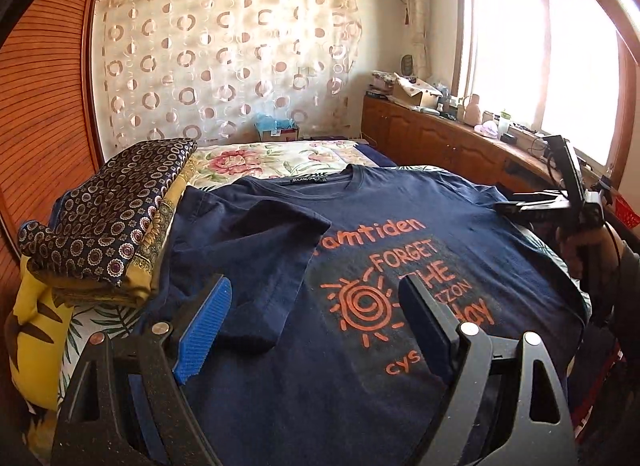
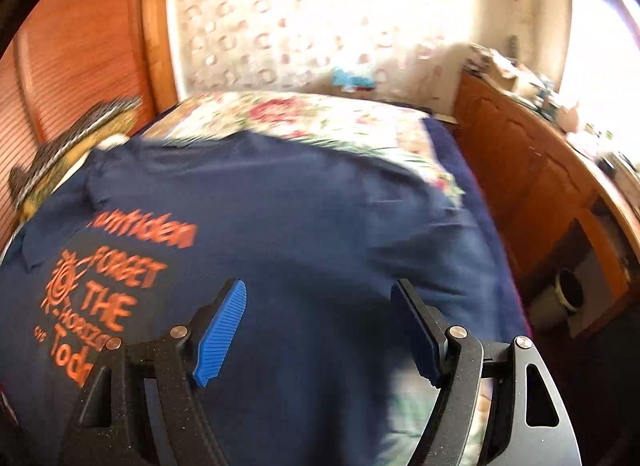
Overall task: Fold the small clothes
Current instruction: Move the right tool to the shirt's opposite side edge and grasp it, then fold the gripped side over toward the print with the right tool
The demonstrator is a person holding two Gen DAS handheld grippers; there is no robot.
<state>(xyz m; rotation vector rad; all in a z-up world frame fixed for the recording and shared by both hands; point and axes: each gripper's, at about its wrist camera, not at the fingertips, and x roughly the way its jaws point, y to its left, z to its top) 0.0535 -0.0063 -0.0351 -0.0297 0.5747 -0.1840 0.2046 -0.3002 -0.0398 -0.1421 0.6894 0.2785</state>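
A navy T-shirt [image 1: 360, 250] with orange print lies face up on the bed, collar at the far end. Its left sleeve [image 1: 276, 250] is folded inward over the chest. My left gripper [image 1: 316, 298] hovers open over the shirt's near left part, with nothing between its blue-padded fingers. The right gripper [image 1: 560, 201] shows at the shirt's right edge in a person's hand. In the blurred right wrist view the right gripper [image 2: 318, 302] stands open above the T-shirt [image 2: 280, 217], nothing held.
A stack of folded patterned clothes [image 1: 108, 221] sits on the bed's left side, by a wooden louvred door [image 1: 44, 113]. Floral bedding [image 1: 272, 157] lies beyond the shirt. A cluttered wooden cabinet [image 1: 440, 133] runs along the right under the window.
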